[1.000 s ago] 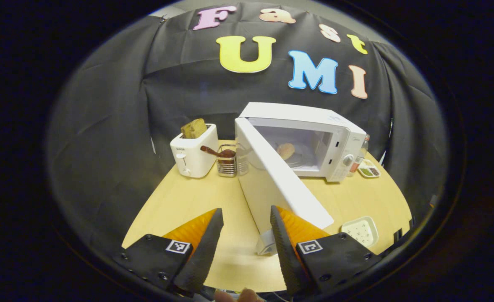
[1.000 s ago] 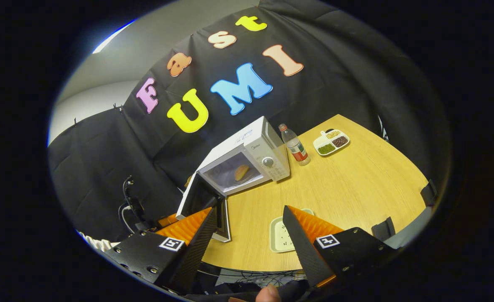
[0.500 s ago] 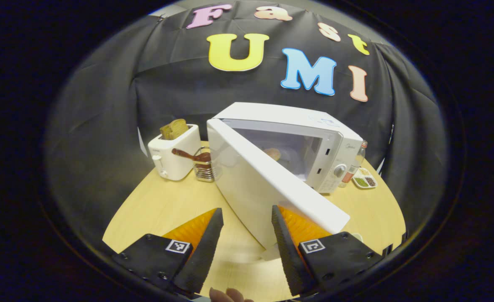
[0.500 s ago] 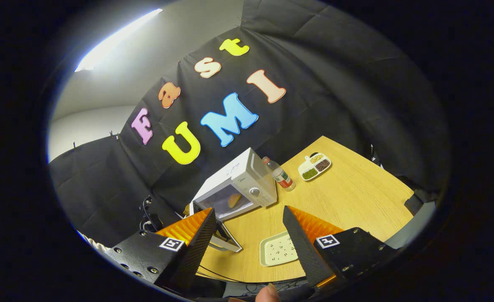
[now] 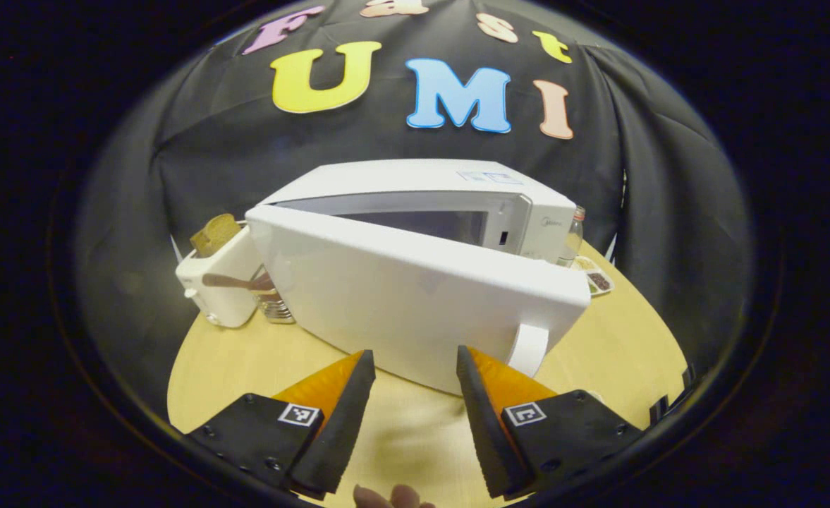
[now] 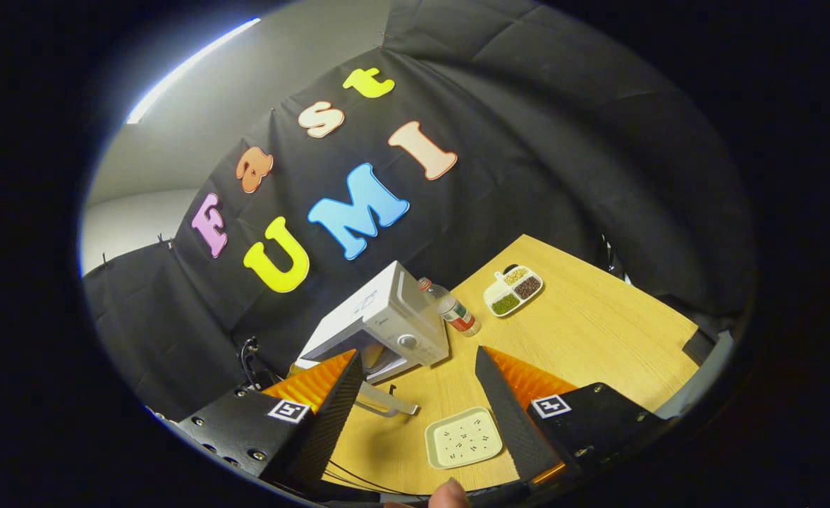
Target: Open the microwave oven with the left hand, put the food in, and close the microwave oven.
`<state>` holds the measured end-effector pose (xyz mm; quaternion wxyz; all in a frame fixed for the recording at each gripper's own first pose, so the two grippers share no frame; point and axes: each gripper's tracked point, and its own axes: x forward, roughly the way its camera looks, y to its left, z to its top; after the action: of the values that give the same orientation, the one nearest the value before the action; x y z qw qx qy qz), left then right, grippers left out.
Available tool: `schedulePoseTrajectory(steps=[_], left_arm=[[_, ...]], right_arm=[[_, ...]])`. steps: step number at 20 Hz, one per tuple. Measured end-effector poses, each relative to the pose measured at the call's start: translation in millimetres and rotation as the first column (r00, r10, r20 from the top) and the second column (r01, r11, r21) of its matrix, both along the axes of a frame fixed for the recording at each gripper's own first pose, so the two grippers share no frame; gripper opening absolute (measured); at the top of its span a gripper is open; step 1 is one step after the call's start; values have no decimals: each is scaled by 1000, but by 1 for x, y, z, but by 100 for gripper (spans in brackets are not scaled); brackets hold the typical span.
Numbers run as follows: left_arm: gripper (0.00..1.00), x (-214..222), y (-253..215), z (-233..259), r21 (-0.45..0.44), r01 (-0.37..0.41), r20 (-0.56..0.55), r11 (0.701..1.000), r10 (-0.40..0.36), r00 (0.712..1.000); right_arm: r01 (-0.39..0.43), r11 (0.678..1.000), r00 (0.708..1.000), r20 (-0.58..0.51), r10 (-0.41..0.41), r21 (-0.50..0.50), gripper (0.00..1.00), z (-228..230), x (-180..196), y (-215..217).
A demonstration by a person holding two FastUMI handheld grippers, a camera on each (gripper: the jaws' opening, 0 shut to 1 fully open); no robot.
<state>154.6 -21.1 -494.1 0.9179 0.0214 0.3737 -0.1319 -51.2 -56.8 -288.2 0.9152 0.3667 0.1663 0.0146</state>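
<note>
The white microwave oven [image 5: 422,204] sits in the middle of the left gripper view, on the desk. Its white door [image 5: 400,289] is partly open, swung most of the way toward shut, with a white handle [image 5: 527,349] at its right end. In the right gripper view the oven [image 6: 386,317] is small, just below the middle.

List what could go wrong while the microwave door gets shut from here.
1. The left gripper is open with nothing between its fingers, level with the door; a push may slip off the smooth panel.
2. The door is still ajar; a weak push may not latch it.
3. The handle juts near one finger and could snag it.
</note>
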Motion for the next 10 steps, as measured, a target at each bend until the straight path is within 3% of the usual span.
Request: schedulePoseTrajectory(steps=[3,7,10], left_arm=[[77,19,-16,-6,-11,38,7,999,-38,999],[81,42,-28,-17,-46,52,-3,998,-53,999],[77,56,-34,-25,-37,91,9,995,-91,996]], right_arm=[[9,1000,999,-31,-10,-19,98,-10,14,7],[26,999,998,-59,-27,-26,98,-18,26,18],[42,998,995,-85,-45,-40,98,-25,38,22]])
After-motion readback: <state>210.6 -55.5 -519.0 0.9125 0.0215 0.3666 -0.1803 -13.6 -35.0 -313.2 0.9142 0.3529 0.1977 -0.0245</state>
